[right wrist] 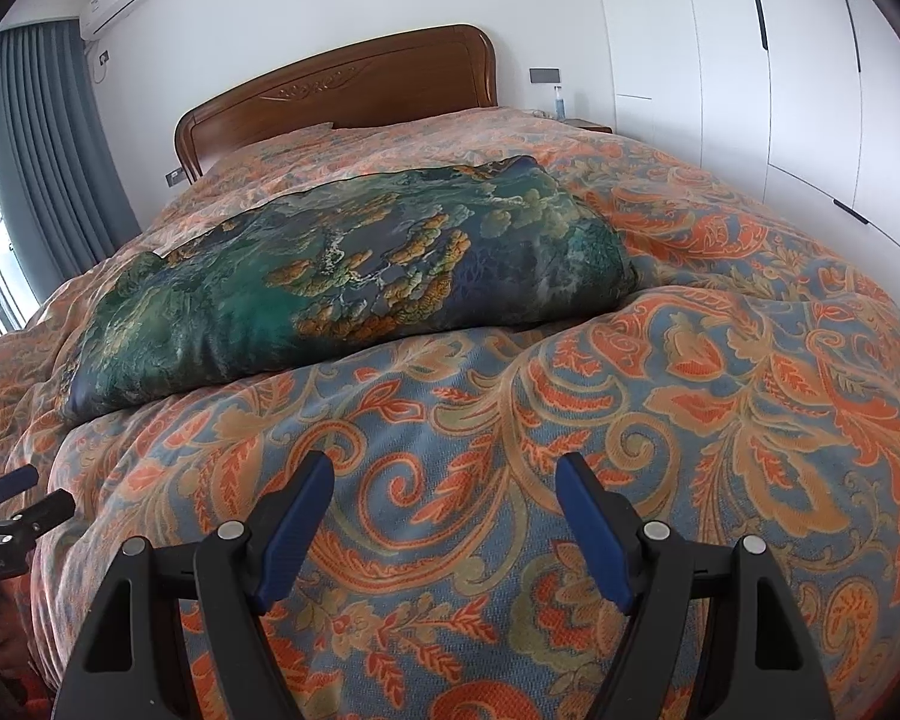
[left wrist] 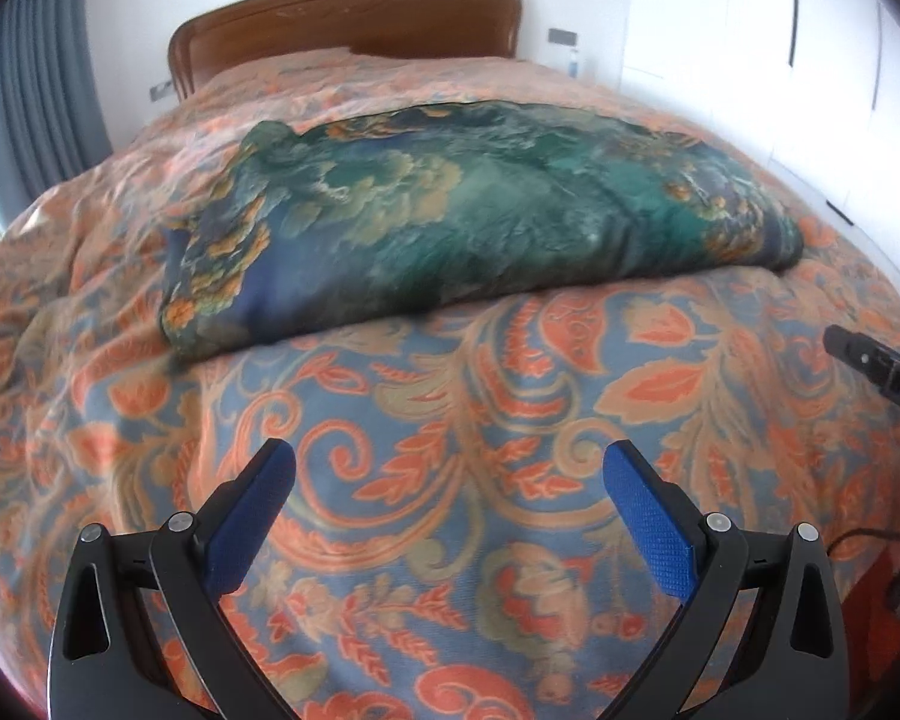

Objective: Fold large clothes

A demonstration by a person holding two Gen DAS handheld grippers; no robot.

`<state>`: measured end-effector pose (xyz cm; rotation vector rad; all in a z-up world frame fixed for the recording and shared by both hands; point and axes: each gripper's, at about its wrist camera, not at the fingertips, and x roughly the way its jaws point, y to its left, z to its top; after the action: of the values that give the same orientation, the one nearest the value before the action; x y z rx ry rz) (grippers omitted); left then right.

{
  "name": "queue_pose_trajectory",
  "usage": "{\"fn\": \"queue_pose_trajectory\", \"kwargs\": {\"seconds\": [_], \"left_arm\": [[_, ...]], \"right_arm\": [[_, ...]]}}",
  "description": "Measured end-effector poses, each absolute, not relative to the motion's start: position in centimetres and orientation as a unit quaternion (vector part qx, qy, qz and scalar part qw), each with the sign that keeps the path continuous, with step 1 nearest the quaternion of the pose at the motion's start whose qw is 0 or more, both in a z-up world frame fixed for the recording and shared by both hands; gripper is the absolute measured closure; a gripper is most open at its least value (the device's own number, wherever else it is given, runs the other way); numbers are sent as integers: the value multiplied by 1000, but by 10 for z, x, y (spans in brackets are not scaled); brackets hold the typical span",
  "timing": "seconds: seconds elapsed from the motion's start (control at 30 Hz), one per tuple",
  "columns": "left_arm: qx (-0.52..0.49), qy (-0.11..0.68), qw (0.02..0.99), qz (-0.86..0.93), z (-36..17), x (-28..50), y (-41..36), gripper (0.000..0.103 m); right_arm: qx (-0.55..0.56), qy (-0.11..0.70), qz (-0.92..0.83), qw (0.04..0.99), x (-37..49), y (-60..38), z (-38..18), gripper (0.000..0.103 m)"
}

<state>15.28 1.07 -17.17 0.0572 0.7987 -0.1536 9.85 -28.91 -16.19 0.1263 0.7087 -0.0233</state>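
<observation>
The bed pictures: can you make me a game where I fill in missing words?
1. The green garment lies on the ____.
2. Both the left gripper and the right gripper have their jaws ____.
3. The headboard is made of ____.
4. The curtain is colored ____.

Missing words: bed; open; wood; gray-blue.

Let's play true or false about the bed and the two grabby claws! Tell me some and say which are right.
1. Both grippers are open. True: the left gripper and the right gripper each show a wide gap.
2. The green cloth is clamped in the right gripper. False: it lies on the bed, untouched.
3. The bedspread is plain white. False: it has orange and blue swirls.
4. A wooden headboard stands behind the bed. True.
</observation>
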Motion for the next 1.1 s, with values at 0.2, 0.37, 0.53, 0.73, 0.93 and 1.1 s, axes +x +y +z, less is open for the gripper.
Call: {"fn": "queue_pose_trajectory", "kwargs": {"seconds": [0.2,0.37,0.53,0.73,0.93,1.1], "left_arm": [[32,399,913,-74,-174,155,8,1],[22,388,919,-70,-161,157,16,1],[-14,386,920,-74,-143,177,27,1],[18,373,920,-121,-109,228,-9,1],[45,367,923,-109,-80,337,-43,1],[-1,410,909,-76,-94,421,-44,1]], "right_arm": [[66,345,-12,936,98,-294,-164,25],[74,346,-18,935,99,-299,-165,25],[75,336,-18,939,98,-299,-162,25],[85,332,-6,940,93,-304,-164,25],[96,330,5,939,90,-311,-166,25],[97,331,21,939,87,-309,-167,25]]}}
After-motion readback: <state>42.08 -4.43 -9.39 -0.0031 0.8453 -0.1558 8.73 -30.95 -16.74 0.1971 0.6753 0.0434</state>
